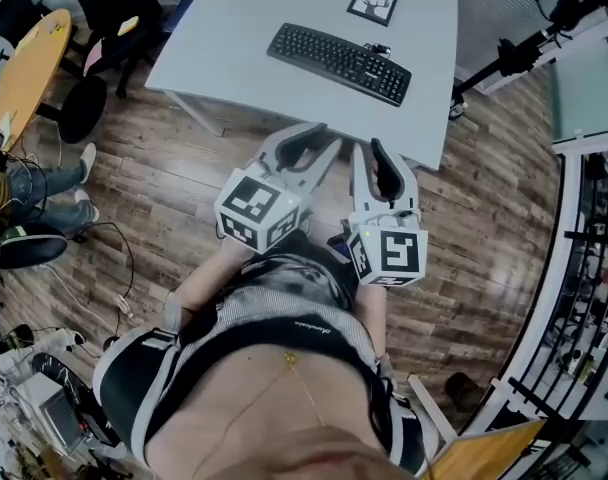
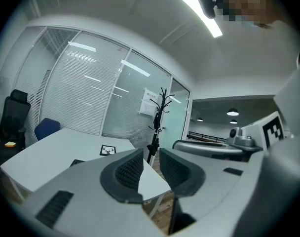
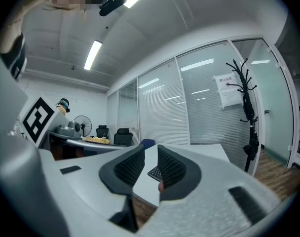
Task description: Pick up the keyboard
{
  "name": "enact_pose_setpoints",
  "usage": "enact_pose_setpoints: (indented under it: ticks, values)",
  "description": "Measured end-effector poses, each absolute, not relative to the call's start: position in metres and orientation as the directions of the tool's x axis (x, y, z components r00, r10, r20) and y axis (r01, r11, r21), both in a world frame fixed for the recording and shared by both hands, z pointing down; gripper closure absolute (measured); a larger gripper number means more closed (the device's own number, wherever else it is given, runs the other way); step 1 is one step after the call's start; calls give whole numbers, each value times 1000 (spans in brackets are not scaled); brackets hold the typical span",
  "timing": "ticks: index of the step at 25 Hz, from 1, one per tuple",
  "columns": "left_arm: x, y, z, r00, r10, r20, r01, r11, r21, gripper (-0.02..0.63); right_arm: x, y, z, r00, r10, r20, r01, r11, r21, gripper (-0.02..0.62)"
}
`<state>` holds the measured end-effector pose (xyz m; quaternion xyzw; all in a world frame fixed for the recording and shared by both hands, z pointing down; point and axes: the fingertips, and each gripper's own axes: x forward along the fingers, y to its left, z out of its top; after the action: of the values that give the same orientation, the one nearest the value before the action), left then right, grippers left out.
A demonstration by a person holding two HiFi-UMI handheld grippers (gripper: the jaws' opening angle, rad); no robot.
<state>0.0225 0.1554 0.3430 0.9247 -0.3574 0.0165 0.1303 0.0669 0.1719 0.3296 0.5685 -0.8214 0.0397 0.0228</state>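
The left gripper's 2 jaws stand almost together, with only a thin slit between the ribbed pads and nothing in it. The right gripper is the same: near-closed and empty.

Through the right slit a strip of the black keyboard shows straight ahead on the white table. The left gripper view catches only a dark end of it, left of its jaws, with a framed deer picture behind. It also looks past the table's corner to a coat stand.

Only the head view shows the whole layout. Both grippers sit side by side short of the table's near edge. The keyboard lies well beyond their tips, slanted across the top, apart from both. Bare wooden floor opens to the right of the right jaws, and office chairs crowd the far left.
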Motion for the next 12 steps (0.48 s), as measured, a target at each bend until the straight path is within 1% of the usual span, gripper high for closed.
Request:
enact_pose_setpoints:
  ticks: [12]
  values:
    - [8, 107, 341, 768, -632, 101, -635, -732, 248, 518, 45, 125, 329, -338, -936, 98, -941, 339, -9, 512]
